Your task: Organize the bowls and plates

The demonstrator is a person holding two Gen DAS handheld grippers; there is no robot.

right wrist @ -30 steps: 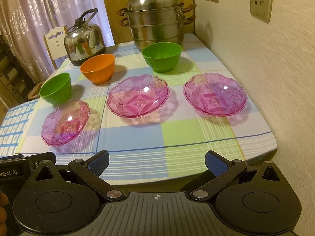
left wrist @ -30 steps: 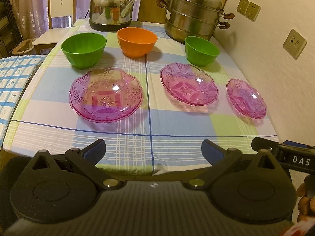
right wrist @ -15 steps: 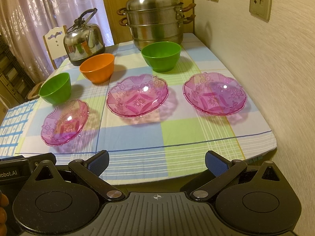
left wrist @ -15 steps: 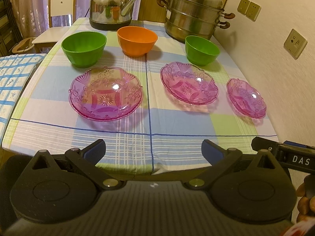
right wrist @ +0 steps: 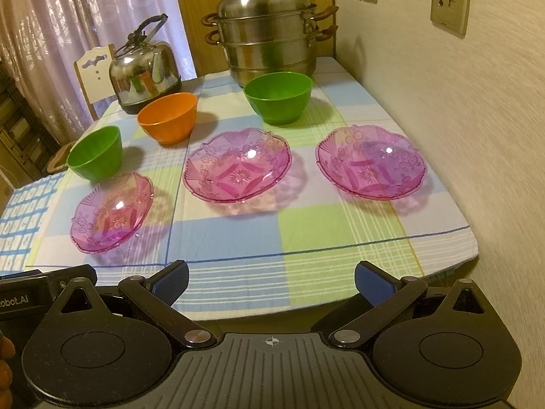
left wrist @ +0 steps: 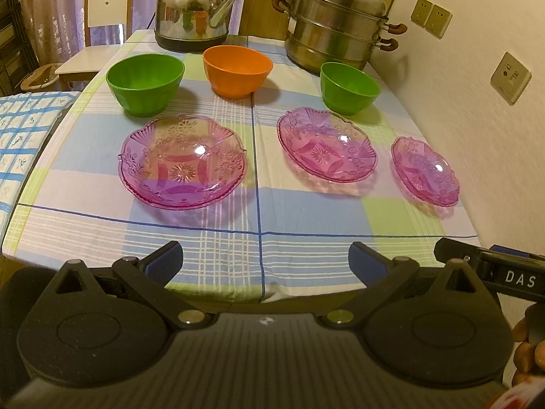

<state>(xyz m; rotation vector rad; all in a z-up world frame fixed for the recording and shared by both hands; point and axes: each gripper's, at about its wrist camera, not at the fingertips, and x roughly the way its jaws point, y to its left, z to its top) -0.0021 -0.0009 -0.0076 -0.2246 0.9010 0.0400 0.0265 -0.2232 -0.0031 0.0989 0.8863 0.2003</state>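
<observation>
Left wrist view shows the left claw [left wrist: 265, 259] spread wide, grasping nothing; three pink plates [left wrist: 182, 163] and three bowls [left wrist: 237, 71] stand apart on the tabletop [left wrist: 306, 218]; the right claw [right wrist: 271, 281] is released too.

Table [left wrist: 306, 225] under a checked cloth [left wrist: 85, 156], ahead of the grippers: three pink plates [left wrist: 183, 163] nearest, three bowls [left wrist: 237, 71] beyond, kettle [left wrist: 192, 12] and steamer [left wrist: 335, 30] farthest.

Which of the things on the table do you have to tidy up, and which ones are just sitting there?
To tidy: three pink plates, two green bowls, orange bowl.

Just sitting there: kettle, steamer pot, chair, checked tablecloth.
</observation>
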